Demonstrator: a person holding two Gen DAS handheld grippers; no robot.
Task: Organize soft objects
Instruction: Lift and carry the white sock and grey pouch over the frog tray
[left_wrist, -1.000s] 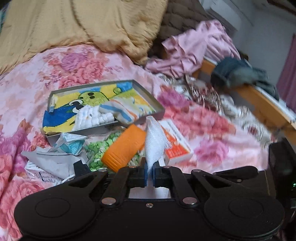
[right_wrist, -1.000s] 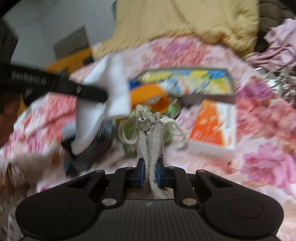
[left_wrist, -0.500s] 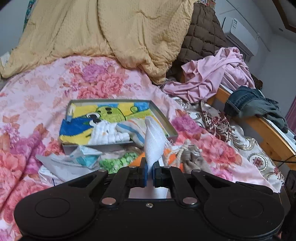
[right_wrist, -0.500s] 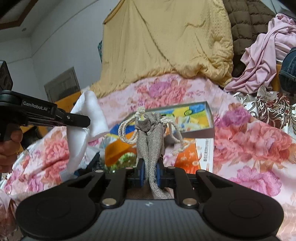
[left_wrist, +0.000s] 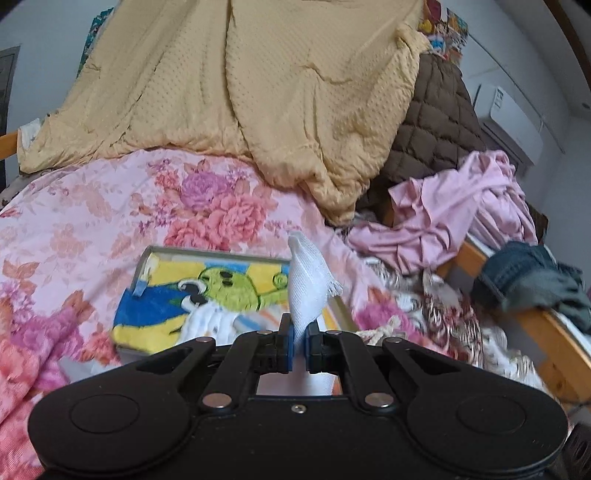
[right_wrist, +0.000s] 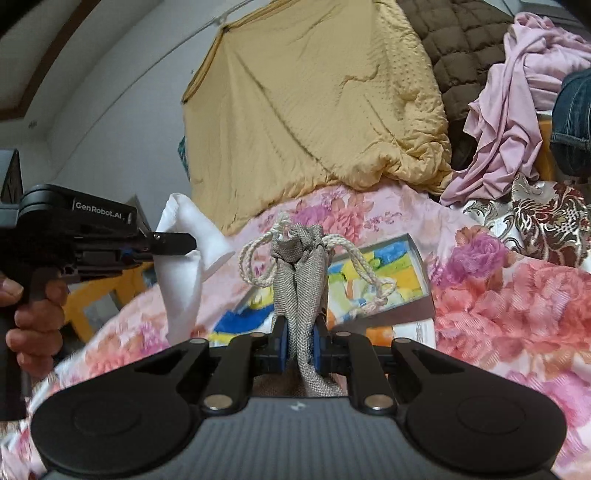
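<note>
My left gripper (left_wrist: 299, 341) is shut on a white cloth (left_wrist: 308, 282) that stands up from its jaws above the bed. In the right wrist view the same left gripper (right_wrist: 184, 245) shows at the left, held by a hand, with the white cloth (right_wrist: 184, 266) hanging from it. My right gripper (right_wrist: 300, 345) is shut on a grey drawstring pouch (right_wrist: 301, 269) with cream cords. Beyond both lies a shallow grey box (left_wrist: 146, 264) holding a yellow, blue and green cartoon towel (left_wrist: 207, 291) and small folded cloths. The box (right_wrist: 415, 254) sits behind the pouch in the right wrist view.
The bed has a pink floral cover (left_wrist: 85, 210). A yellow quilt (left_wrist: 258, 92) and a brown quilted one (left_wrist: 436, 125) are piled at the back. Pink clothing (left_wrist: 461, 206) and a dark denim garment (left_wrist: 528, 277) lie by the wooden bed rail (left_wrist: 554, 332) on the right.
Both grippers have risen and tilted up with their cloths still held. The orange items and packets near the box have dropped out of view below the grippers. The views now show more quilt and wall.
</note>
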